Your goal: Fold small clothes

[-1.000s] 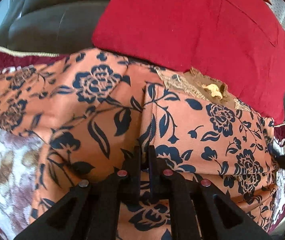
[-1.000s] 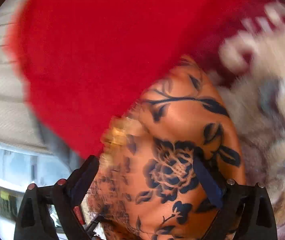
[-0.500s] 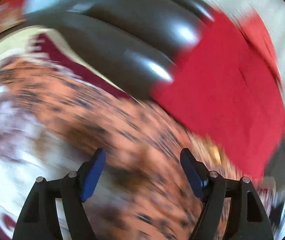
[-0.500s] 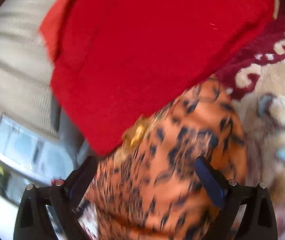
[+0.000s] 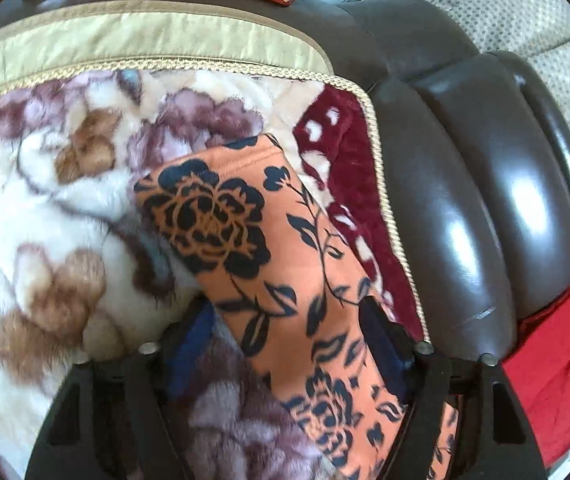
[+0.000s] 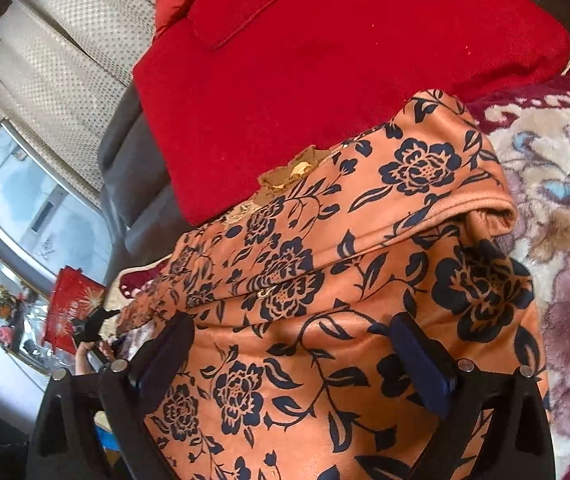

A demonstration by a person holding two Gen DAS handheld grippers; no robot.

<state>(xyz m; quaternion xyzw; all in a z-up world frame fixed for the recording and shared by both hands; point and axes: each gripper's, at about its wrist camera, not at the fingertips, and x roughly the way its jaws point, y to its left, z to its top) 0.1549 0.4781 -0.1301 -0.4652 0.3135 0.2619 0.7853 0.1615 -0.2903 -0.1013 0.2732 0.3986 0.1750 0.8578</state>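
Both claws gape over the garment (image 6: 325, 320).
Left claw (image 5: 285, 332) straddles a strip on the blanket (image 5: 45, 208); right claw (image 6: 293, 352) above folded layers.

In the left wrist view the garment (image 5: 285, 280) lies on the blanket (image 5: 45, 220), running from the middle down between the spread fingers of the left gripper (image 5: 285, 344); the sofa arm (image 5: 465, 200) stands to its right past the blanket's edge, and a cushion (image 5: 557, 360) sits at the far right. In the right wrist view the garment (image 6: 325, 320), folded over itself, lies between the fingers of the right gripper (image 6: 289, 360), with the cushion (image 6: 325, 60) behind it and touching it, the blanket (image 6: 565, 200) to its right
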